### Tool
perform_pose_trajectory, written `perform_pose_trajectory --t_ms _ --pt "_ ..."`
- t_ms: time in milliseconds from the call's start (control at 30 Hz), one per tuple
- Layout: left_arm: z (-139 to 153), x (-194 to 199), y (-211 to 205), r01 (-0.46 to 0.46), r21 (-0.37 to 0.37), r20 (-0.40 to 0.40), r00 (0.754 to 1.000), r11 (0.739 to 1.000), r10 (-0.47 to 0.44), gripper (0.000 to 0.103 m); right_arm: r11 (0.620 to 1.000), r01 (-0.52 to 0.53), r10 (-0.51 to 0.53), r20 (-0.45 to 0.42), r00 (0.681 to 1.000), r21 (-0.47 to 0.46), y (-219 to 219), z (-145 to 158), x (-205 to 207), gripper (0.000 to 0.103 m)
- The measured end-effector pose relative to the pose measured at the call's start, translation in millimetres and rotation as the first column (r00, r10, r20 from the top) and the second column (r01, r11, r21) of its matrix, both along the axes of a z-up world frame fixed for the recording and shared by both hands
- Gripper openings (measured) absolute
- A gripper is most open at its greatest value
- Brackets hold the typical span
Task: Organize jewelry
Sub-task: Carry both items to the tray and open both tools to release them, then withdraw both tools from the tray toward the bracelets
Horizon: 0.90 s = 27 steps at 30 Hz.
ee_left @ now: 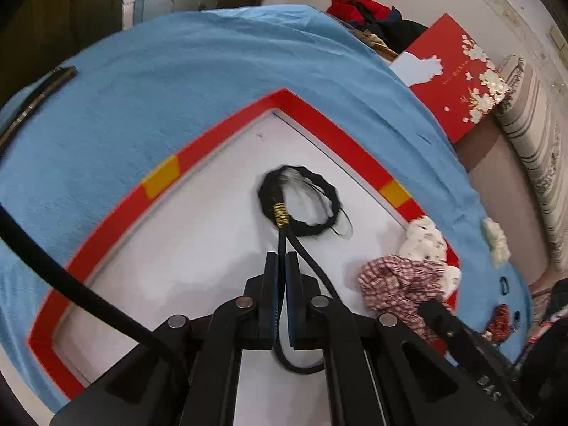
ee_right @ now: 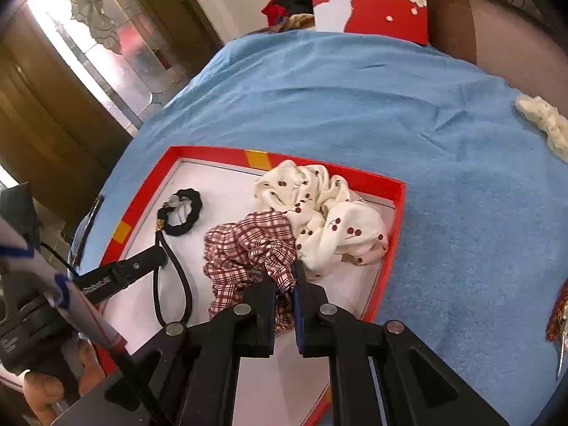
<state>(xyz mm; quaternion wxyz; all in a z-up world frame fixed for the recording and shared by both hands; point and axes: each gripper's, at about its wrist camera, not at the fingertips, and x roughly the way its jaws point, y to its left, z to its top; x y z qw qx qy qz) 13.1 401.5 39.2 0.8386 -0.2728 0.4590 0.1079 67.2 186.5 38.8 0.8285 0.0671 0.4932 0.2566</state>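
Partly hidden: plaid scrunchie (ee_right: 248, 252) clamped by right gripper (ee_right: 284, 277). Left gripper (ee_left: 283, 259) pinches black cord (ee_left: 312, 266); cherry scrunchie (ee_right: 319, 213) beyond, inside red tray (ee_right: 397, 220).

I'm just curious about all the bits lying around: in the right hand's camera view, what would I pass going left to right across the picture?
Left gripper → black hair tie → plaid scrunchie → cherry-print scrunchie → cream lace piece on the blue cloth.
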Motion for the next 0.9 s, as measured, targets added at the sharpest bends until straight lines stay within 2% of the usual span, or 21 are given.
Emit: perform_pose_trajectory --t_ms 100,233,267,333,367,400,533,667,900 --pt "7 -6 -5 0.028 0.001 0.015 1.0 1.0 -0.028 0.003 1.0 -0.02 0.021 -0.009 1.0 0.016 -2 0 -9 0.009" --pt "18 -19 -4 -0.008 0.044 0.036 0.999 0.999 0.007 0.004 0.998 -0.054 0.056 -0.032 0.998 0.034 -3 -4 -24 0.009" --pt "20 -23 -4 -0.024 0.059 0.042 0.999 0.998 0.022 0.007 0.997 -0.065 0.066 -0.037 0.997 0.034 -3 -6 -28 0.01" --pt "25 -27 -2 -0.044 0.072 0.059 0.997 0.996 0.04 0.023 0.998 -0.068 0.068 -0.028 0.997 0.017 -2 -5 -33 0.015" --pt "26 -30 -1 -0.054 0.074 0.068 0.996 0.996 0.049 0.034 0.998 -0.067 0.067 -0.023 0.997 0.017 -3 -3 -35 0.019" --pt "29 -33 -1 -0.065 0.075 0.082 0.995 0.995 0.059 0.038 0.998 -0.066 0.067 -0.023 0.998 0.023 -5 -1 -36 0.027" --pt "39 -41 -5 -0.076 0.099 0.124 0.99 0.992 0.064 0.038 0.997 -0.06 0.06 0.016 0.998 0.04 -18 16 -47 0.031" --pt "45 -42 -19 -0.064 0.167 0.131 0.991 0.984 0.042 0.039 0.999 -0.036 0.034 0.073 0.997 0.03 -44 31 -67 0.039" --pt "51 -39 -76 0.052 0.292 0.116 0.989 0.955 -0.09 0.039 0.997 0.079 -0.079 0.101 0.992 0.012 -117 30 -97 0.041"
